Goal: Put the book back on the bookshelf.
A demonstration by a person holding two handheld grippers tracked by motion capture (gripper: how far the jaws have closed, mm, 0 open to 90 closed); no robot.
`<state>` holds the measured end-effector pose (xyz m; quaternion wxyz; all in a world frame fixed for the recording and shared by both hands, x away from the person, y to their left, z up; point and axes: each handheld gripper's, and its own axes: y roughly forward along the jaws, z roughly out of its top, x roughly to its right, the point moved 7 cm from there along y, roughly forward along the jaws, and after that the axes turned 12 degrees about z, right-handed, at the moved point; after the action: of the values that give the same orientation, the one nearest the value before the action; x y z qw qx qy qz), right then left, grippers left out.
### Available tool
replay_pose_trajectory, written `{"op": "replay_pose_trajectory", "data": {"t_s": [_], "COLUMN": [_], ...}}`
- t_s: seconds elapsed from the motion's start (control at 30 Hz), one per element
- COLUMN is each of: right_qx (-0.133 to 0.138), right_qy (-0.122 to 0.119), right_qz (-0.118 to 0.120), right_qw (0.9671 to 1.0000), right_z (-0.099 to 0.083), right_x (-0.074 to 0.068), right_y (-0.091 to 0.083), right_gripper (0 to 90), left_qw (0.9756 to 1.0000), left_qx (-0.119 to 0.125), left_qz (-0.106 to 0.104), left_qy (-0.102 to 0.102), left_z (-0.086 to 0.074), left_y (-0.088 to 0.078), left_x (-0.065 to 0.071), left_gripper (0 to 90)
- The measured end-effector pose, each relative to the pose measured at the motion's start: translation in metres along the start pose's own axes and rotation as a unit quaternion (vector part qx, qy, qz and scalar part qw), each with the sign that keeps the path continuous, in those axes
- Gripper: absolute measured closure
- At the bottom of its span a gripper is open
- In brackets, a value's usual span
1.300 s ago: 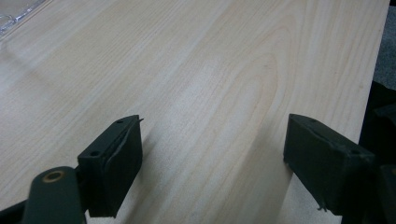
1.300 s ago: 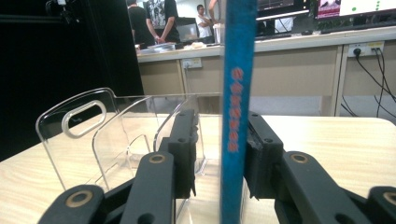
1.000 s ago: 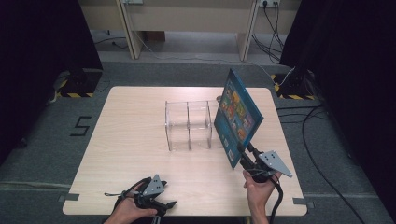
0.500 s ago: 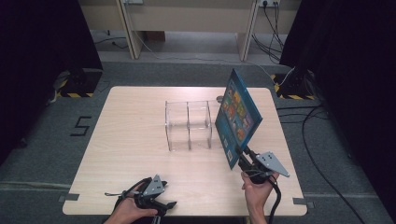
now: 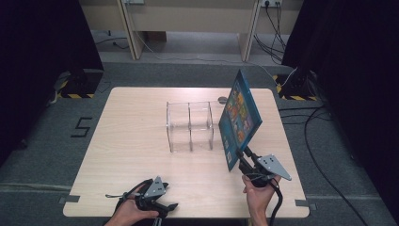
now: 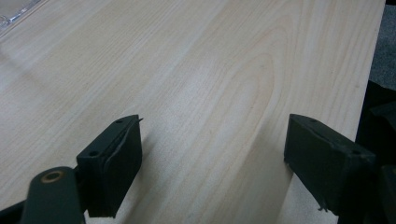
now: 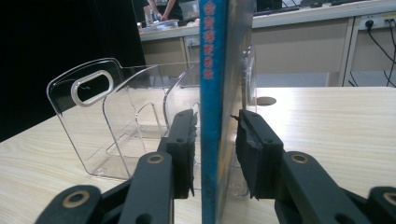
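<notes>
A thin blue picture book point(image 5: 239, 118) stands tilted in the air at the table's right side, held by its lower edge in my right gripper point(image 5: 245, 161), which is shut on it. In the right gripper view the book's blue spine point(image 7: 211, 107) runs straight up between the two black jaws. A clear plastic two-compartment holder point(image 5: 190, 126) stands upright at the table's middle, just left of the book; it is also in the right gripper view as the holder point(image 7: 116, 121). My left gripper point(image 5: 170, 206) rests open near the front edge, with bare wood between its fingers point(image 6: 112, 161).
The light wooden table point(image 5: 131, 136) has a small round hole point(image 5: 222, 100) near its back edge. Grey floor surrounds it, with cables point(image 5: 324, 141) at the right and desks along the back wall.
The right gripper and the book have shifted slightly toward the front and right. The left gripper has stayed put.
</notes>
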<state>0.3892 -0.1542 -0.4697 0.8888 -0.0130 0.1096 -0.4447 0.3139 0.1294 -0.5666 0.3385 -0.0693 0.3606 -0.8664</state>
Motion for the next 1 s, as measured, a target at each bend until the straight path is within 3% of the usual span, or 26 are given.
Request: {"op": "replay_pose_trajectory", "data": {"t_s": [0.43, 0.77, 1.0], "right_qx": [0.001, -0.021, -0.028], "right_qy": [0.001, -0.016, -0.014], "right_qz": [0.004, 0.016, 0.015], "right_qw": [1.0, 0.9995, 0.9994], "right_z": [-0.001, -0.005, -0.009], "right_x": [0.002, -0.001, 0.001], "right_y": [-0.014, -0.02, -0.027], "right_gripper": [46.8, 41.1, 38.2], "left_qw": [1.0, 1.0, 1.0], "left_qx": [0.0, -0.001, 0.0], "left_qz": [0.0, 0.0, 0.001], "left_qy": [0.0, 0.0, 0.0], "left_z": [0.0, 0.0, 0.0], "left_y": [0.0, 0.0, 0.0], "left_x": [0.0, 0.0, 0.0], "left_gripper": [17.2, 17.2, 17.1]}}
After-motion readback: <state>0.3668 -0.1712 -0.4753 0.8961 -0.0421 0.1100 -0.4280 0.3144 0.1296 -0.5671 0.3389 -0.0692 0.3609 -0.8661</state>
